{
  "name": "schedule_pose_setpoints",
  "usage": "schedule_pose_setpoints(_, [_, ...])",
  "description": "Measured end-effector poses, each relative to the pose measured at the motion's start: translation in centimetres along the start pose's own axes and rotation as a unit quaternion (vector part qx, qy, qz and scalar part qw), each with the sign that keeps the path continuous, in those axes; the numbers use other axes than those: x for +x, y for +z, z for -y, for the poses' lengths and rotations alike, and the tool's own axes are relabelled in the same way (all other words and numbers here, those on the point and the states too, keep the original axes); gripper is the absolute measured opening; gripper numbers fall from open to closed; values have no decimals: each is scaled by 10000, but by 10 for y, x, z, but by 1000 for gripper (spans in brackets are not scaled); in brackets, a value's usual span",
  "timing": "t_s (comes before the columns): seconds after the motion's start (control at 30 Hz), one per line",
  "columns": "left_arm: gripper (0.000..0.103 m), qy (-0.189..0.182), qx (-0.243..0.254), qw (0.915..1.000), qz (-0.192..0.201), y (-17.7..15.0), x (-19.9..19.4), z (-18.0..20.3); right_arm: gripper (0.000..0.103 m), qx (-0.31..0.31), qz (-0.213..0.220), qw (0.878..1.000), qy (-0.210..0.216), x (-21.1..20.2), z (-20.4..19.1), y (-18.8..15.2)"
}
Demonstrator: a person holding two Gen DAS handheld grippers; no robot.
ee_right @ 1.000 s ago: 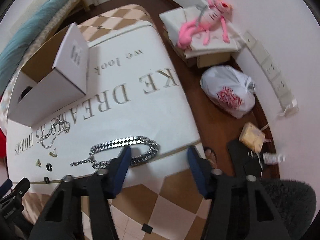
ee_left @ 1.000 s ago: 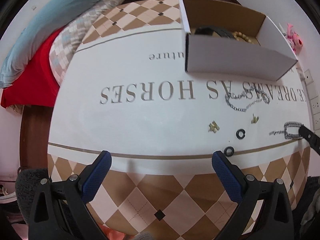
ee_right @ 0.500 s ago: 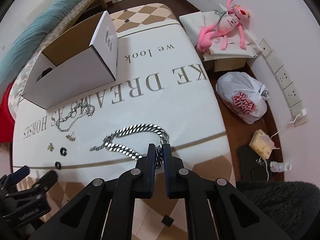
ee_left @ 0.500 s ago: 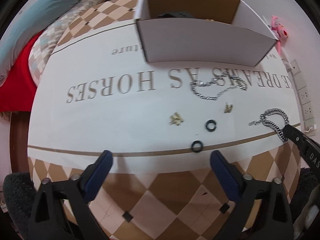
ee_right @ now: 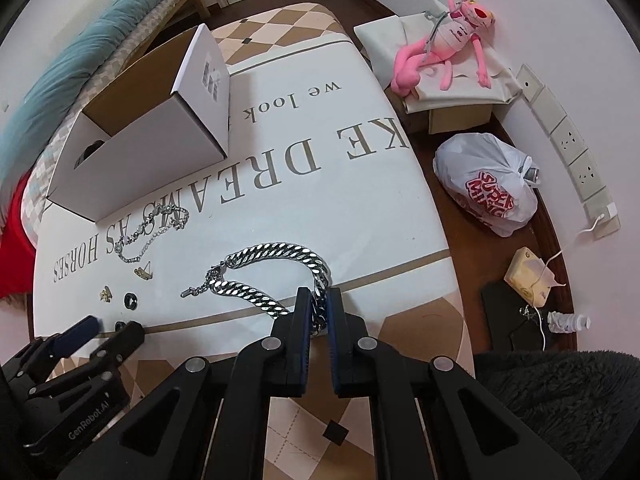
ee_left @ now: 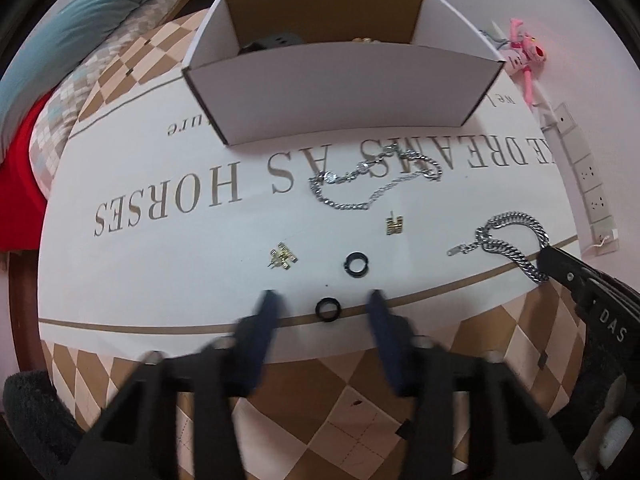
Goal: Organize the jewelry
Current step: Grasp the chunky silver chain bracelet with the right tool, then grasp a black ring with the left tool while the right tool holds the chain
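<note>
A small black ring point(ee_left: 327, 309) lies on the white cloth between the blurred blue pads of my left gripper point(ee_left: 326, 312). Its jaws are closing, and a gap shows on each side of the ring. A second black ring point(ee_left: 357, 262) and two gold earrings point(ee_left: 283, 258) point(ee_left: 394, 224) lie just beyond. My right gripper point(ee_right: 318, 308) is shut on one end of a thick silver chain point(ee_right: 272, 264), whose loop rests on the cloth. A thin silver chain point(ee_left: 372, 184) lies before the open white box point(ee_left: 340, 92), which holds dark and beaded pieces.
The table's right edge point(ee_right: 448, 264) drops to a wooden floor with a white plastic bag point(ee_right: 488, 188) and a pink plush toy point(ee_right: 440, 40) on a carton. Bedding point(ee_left: 60, 40) lies beyond the left side. Wall sockets point(ee_right: 576, 160) line the right wall.
My left gripper has come over to the near black ring and its jaws have narrowed around it. The right gripper's jaws closed on the thick chain's end and have stayed there.
</note>
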State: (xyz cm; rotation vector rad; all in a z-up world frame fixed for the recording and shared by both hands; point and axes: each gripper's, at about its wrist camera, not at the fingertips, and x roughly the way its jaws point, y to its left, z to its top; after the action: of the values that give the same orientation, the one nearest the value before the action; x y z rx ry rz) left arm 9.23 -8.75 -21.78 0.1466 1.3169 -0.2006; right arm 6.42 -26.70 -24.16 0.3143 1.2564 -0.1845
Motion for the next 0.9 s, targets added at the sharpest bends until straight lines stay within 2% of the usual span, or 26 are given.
schedule_pose_setpoints(0.07, [11,-33,-1,10000,-27,0,-1,0,8,42,-5,10000,19,0,1,0])
schedule_pose_setpoints(0.1, [10,-48,-19,10000,-34,2,0,-3,8,62,-7,10000,31,0,1,0])
schedule_pose_setpoints(0.3, [10,-84,-128,9999,6,-6,-5,-17,8,142,73,9997,193,-8,2,0])
schedule_pose_setpoints(0.47, [10,-150,-88,9998,110,-9,-22,-23,8,63,256,9987,445,-31,-6,7])
schedule_pose_setpoints(0.77, [10,-360,-140,9981,471,9,-72,-43,8,-284,625,9934,923,-86,-27,31])
schedule_pose_setpoints(0.9, [10,-545,-212,9963,629,30,-96,-53,8,-370,837,9891,1153,-114,-34,46])
